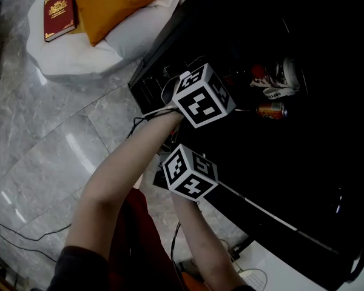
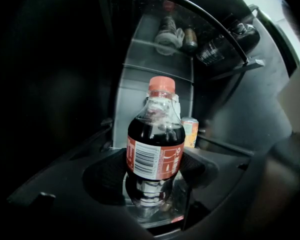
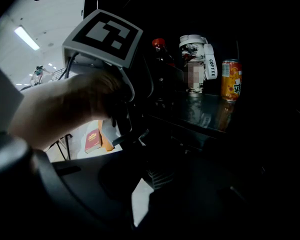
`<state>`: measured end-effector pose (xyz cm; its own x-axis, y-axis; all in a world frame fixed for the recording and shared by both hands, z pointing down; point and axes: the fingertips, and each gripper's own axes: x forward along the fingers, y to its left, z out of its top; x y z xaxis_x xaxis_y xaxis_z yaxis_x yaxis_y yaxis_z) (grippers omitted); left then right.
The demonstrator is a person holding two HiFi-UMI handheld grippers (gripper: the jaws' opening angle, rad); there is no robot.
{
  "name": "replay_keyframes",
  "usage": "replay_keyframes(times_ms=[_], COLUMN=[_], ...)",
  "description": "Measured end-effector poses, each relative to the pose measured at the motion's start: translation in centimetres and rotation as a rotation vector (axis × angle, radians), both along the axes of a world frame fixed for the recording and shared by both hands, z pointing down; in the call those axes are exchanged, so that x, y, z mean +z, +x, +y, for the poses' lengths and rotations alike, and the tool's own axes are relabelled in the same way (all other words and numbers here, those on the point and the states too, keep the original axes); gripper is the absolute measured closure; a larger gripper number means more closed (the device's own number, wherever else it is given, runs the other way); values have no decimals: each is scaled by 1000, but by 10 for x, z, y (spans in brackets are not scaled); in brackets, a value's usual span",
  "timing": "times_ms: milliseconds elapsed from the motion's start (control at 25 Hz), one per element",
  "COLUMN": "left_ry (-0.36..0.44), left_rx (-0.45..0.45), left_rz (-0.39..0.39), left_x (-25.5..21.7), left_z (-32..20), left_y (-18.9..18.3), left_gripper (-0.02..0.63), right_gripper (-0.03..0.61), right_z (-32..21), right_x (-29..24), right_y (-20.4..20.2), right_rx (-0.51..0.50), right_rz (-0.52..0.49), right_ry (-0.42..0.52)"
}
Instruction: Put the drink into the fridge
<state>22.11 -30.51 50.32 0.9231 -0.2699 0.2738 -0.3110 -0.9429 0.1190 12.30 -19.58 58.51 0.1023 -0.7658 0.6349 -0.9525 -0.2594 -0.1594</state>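
A cola bottle [image 2: 155,146] with a red cap and red label stands upright on the glass shelf [image 3: 205,115] inside the dark fridge [image 1: 291,187]. My left gripper [image 2: 152,178] is shut on it, its black pads against the label on both sides. In the right gripper view the bottle's red cap [image 3: 159,43] shows just past the left gripper's marker cube [image 3: 103,34]. My right gripper [image 3: 145,178] hangs lower and nearer the fridge's front, shut, with nothing in it. In the head view both marker cubes [image 1: 203,96] [image 1: 190,173] sit at the fridge opening.
An orange can [image 2: 190,132] [image 1: 271,110] and a white-lidded coffee cup [image 3: 196,64] stand further back on the same shelf. More bottles [image 2: 170,31] sit higher up. Outside, a white seat [image 1: 79,56] holds an orange cushion [image 1: 112,2] and a red book [image 1: 59,14] on marble floor.
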Motion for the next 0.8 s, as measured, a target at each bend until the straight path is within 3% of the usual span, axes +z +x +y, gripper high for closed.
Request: replay_keyframes(times_ms=[520,800], left_ry=[43,74], left_rx=[-5,-26], left_rz=[-20,20], left_x=[5,-9], left_z=[-1,-4], left_y=[9,3], left_gripper=[288,232], right_gripper=[561,561], right_z=[-7,-6], right_x=[-1,0], right_y=[1,4], right_rx=[-4,2], right_rz=[0,3], right_ry=[8,3])
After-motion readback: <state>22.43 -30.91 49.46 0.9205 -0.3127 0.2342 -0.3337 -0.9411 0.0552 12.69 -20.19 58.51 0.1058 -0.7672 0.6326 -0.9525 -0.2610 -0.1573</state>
